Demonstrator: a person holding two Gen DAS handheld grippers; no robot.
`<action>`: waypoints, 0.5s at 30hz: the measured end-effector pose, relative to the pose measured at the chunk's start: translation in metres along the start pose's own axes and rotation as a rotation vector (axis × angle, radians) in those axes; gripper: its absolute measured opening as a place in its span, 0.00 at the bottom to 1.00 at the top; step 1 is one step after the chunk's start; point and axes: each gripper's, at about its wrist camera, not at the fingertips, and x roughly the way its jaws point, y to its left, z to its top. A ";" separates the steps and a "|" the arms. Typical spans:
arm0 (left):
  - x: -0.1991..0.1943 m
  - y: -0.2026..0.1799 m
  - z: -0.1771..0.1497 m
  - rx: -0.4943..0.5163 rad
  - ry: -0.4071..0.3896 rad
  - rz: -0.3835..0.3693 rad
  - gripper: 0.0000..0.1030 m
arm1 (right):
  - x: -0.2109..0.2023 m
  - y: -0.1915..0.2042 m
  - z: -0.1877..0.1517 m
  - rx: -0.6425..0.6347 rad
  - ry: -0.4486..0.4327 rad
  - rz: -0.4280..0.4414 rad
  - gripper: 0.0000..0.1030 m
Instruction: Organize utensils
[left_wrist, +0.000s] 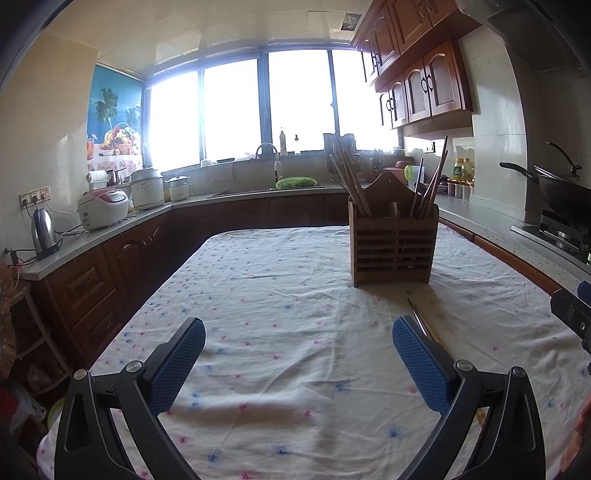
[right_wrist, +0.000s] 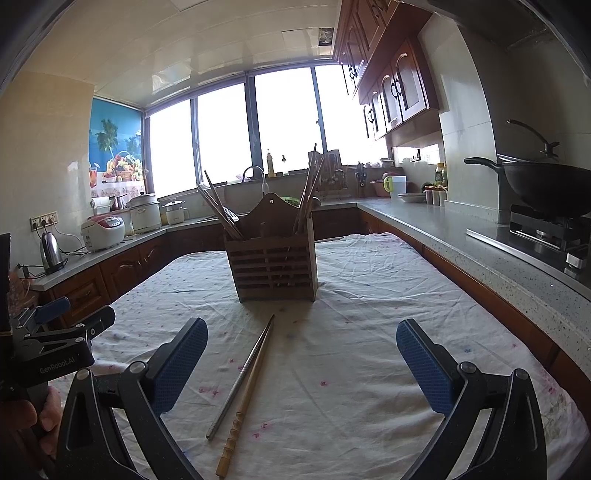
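A wooden slatted utensil holder stands on the cloth-covered table, with several chopsticks in its left and right compartments; it also shows in the right wrist view. Two chopsticks lie on the cloth in front of it: a metal one and a wooden one. Their tips show in the left wrist view beside my right finger. My right gripper is open and empty, low over the cloth, with the loose chopsticks between its fingers. My left gripper is open and empty, over bare cloth.
Counters wrap around the table: a kettle and rice cooker on the left, a sink at the back, a wok on the stove on the right. The left gripper's body shows at the right view's left edge.
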 end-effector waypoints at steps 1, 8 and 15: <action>0.000 0.000 0.000 0.002 -0.002 0.000 0.99 | 0.000 0.000 0.000 -0.001 0.000 -0.001 1.00; -0.002 -0.002 -0.001 0.002 -0.004 -0.003 0.99 | 0.001 0.001 0.001 -0.003 -0.002 -0.001 1.00; -0.003 -0.004 -0.001 0.001 -0.008 -0.001 0.99 | 0.000 0.002 0.001 -0.003 -0.004 0.001 1.00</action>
